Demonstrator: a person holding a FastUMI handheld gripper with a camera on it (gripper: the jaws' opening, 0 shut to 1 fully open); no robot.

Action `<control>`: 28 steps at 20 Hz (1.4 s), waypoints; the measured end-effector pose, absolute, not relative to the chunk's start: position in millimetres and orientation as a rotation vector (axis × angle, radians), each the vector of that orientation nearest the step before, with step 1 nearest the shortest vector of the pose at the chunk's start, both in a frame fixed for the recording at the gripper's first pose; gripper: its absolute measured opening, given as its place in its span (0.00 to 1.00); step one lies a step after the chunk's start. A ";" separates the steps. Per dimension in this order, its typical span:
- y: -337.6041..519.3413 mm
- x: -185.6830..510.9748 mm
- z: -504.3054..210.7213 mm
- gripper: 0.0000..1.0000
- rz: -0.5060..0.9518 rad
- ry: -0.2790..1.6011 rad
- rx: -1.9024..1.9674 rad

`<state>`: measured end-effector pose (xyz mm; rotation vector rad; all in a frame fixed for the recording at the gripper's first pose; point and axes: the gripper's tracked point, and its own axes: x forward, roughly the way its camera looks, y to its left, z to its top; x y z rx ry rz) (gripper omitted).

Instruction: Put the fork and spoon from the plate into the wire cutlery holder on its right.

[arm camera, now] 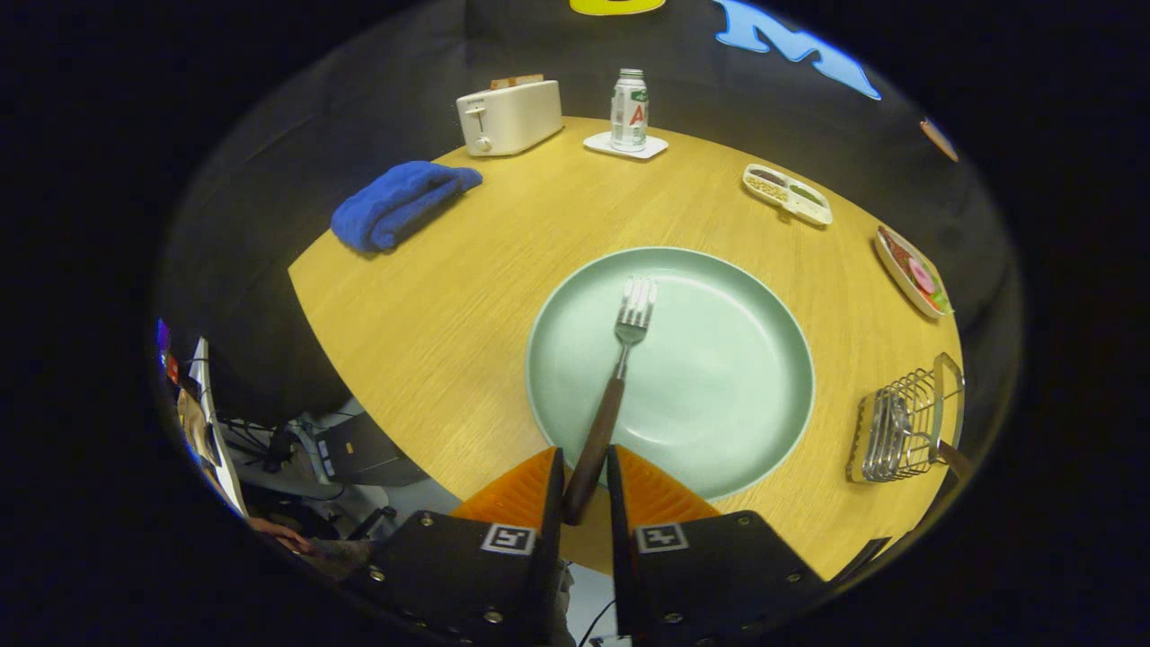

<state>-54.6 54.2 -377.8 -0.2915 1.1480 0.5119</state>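
The fork [620, 359] lies across the green plate [719, 422], tines pointing toward the bench's far edge, its dark handle reaching back over the plate's near rim. The gripper [586, 485] has its jaws closed on the handle's end, both fingers pressing it. The wire cutlery holder [903, 427] stands right of the plate near the bench's right edge, with metal cutlery already inside it. A blue towel [400, 202], toaster [508, 115] and can [629, 110] sit along the far side.

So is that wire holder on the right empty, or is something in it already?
Not empty: the wire cutlery holder already has a brown handle sticking out of it. The gripper is shut on the fork.
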 end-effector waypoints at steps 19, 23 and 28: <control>34.3 -37.2 -379.6 0.12 0.555 1.274 -0.218; 34.4 -25.5 -389.4 0.12 0.568 1.253 -0.324; 31.6 -20.6 -390.5 0.16 0.566 1.225 -0.386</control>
